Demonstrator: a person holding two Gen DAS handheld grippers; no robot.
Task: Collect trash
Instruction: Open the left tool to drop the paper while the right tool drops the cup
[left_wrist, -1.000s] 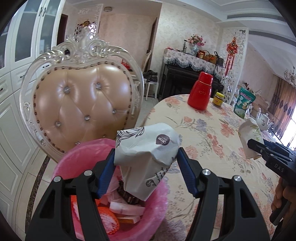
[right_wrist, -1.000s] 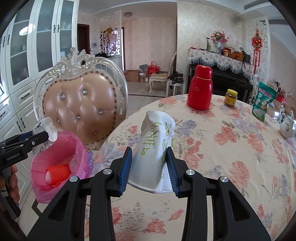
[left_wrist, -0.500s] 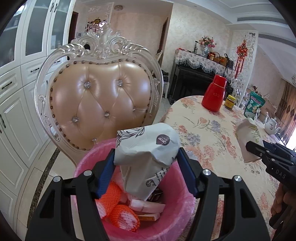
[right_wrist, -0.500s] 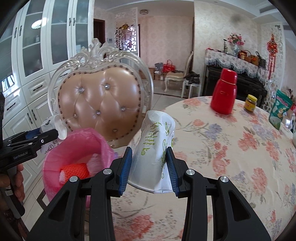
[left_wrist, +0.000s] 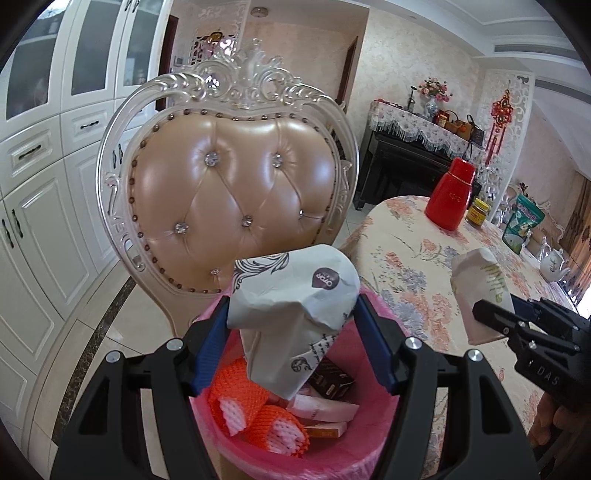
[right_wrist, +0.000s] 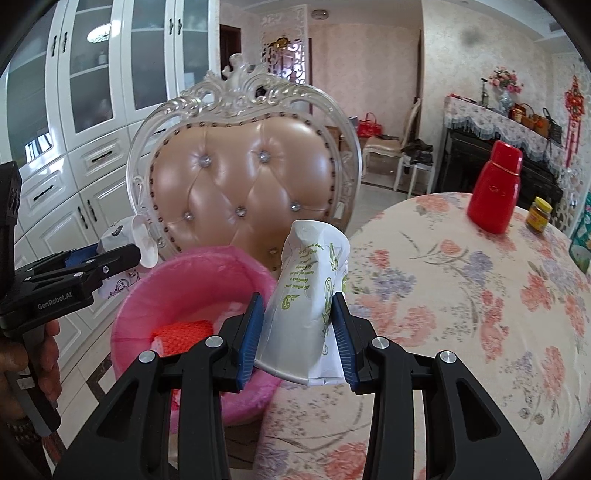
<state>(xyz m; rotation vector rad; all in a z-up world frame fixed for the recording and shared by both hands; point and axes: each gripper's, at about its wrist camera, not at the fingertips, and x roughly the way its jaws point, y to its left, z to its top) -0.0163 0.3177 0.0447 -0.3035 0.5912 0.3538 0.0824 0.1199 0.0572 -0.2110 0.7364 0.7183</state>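
Observation:
My left gripper (left_wrist: 293, 343) is shut on a crumpled white paper cup with black print (left_wrist: 295, 295) and holds it right above the pink-lined trash bin (left_wrist: 332, 458). The bin holds orange foam nets (left_wrist: 258, 413) and small boxes. My right gripper (right_wrist: 299, 332) is shut on a crushed white paper cup with green print (right_wrist: 310, 291), at the table edge just right of the bin (right_wrist: 155, 295). The left gripper shows in the right wrist view (right_wrist: 122, 254), the right gripper in the left wrist view (left_wrist: 491, 321).
An ornate chair with a tan padded back (left_wrist: 229, 192) stands right behind the bin. The round table with a floral cloth (right_wrist: 461, 295) carries a red flask (right_wrist: 495, 192), a yellow-lidded jar (right_wrist: 539, 214), a green pouch (left_wrist: 524, 225) and a teapot (left_wrist: 554, 262). White cabinets (left_wrist: 40, 184) line the left.
Both grippers have moved left from over the table toward the bin. The left cup now hangs over the bin's opening, and the right cup has reached the table edge beside it.

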